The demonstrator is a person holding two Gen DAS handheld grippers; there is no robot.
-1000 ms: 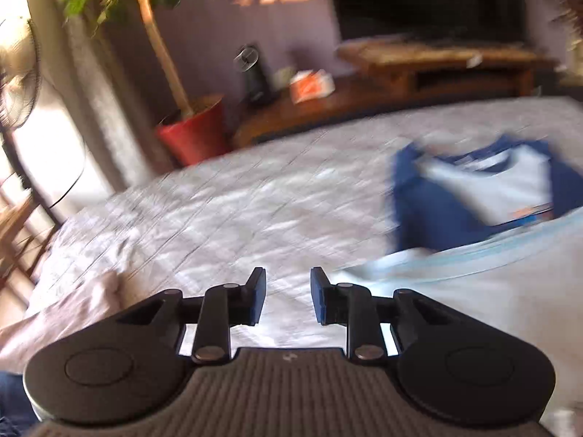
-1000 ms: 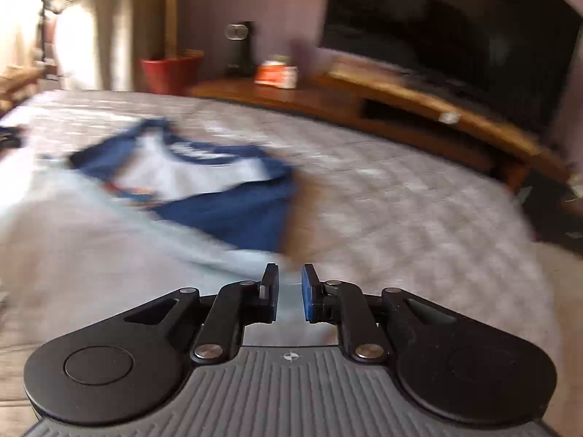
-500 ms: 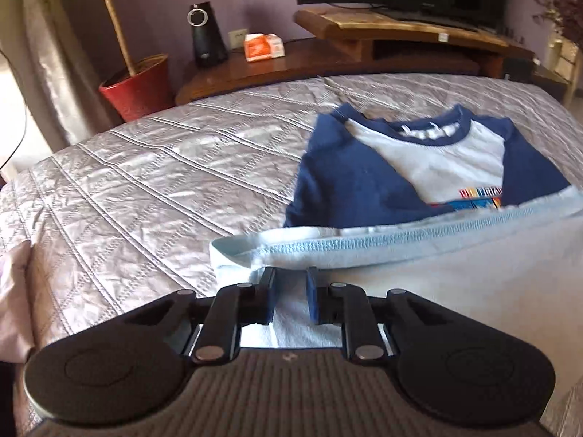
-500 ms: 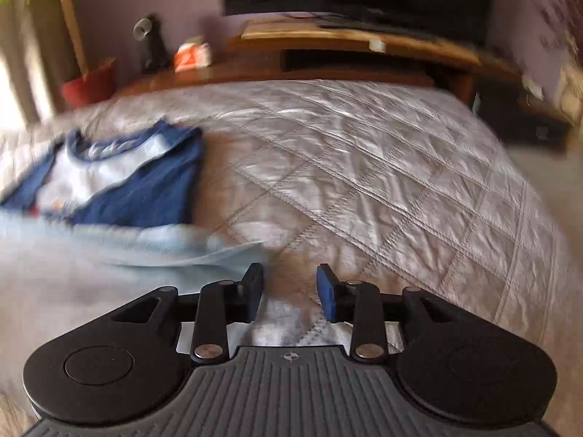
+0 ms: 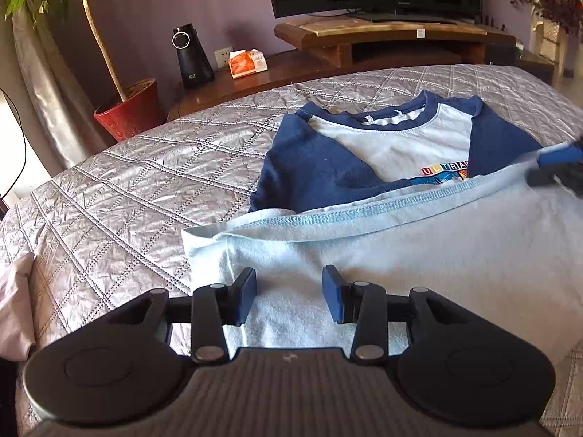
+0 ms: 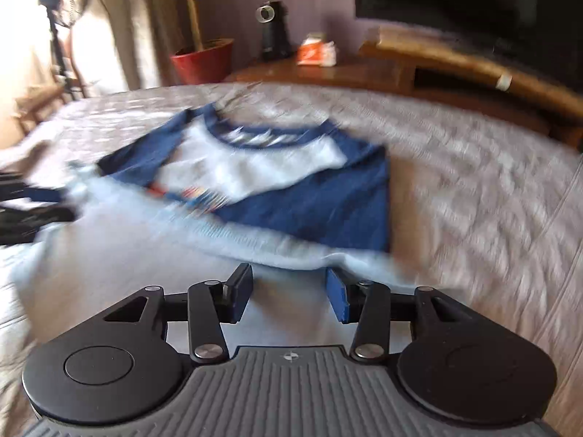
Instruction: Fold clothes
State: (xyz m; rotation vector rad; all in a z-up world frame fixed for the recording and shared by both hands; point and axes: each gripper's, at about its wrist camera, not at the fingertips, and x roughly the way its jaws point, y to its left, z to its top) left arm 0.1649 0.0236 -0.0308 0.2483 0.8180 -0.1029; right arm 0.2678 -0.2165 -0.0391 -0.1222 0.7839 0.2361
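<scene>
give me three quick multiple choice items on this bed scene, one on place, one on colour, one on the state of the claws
1. Where does the folded bottom hem of the shirt lie?
A. over the shirt's lower front
B. on the floor
C. on the wooden stand

2. What colour are the sleeves?
A. red
B. navy blue
C. green

3. How do the left claw and right claw stand?
A. both shut on cloth
B. one open, one shut
C. both open

Answers:
1 A, the light blue hem crosses the chest print.
2 B, dark blue sleeves flank the white front.
3 C, each wrist view shows a wide gap between the blue pads, nothing pinched.
</scene>
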